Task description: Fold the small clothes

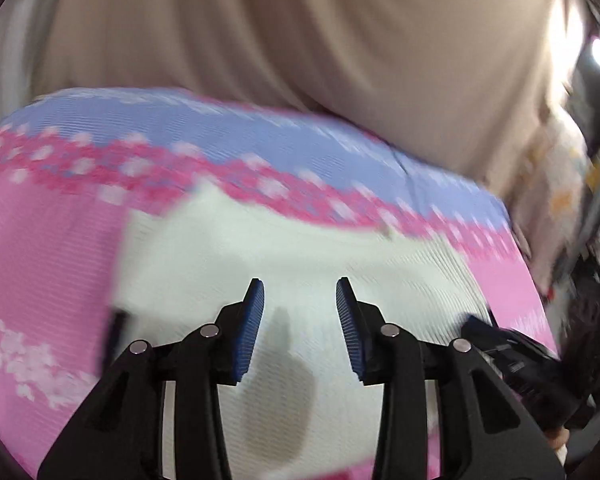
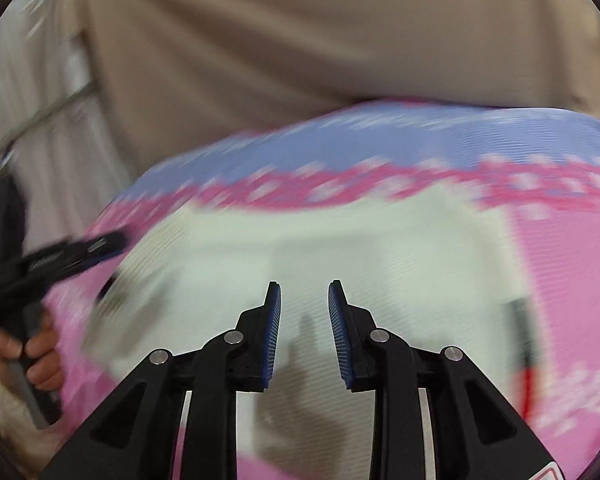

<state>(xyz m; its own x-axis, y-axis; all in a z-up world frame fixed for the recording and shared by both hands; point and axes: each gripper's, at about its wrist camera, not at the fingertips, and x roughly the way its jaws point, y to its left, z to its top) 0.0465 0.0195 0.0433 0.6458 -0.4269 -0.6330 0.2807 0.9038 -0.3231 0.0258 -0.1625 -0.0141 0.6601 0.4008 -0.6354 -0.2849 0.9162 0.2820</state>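
left gripper [image 1: 300,292] jaws apart, empty | right gripper [image 2: 304,292] same; both above white garment [image 1: 300,248] | pink mat [image 1: 40,248] rims it

Both wrist views are aimed low and close across the pink mat [image 1: 40,248] toward its far edge; the white garment [image 1: 300,248] is shared.

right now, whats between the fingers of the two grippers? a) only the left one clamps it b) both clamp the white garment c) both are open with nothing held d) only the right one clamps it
c: the left gripper and the right gripper both show a clear gap between their blue pads, with the white garment lying flat on the pink floral cover beyond them.
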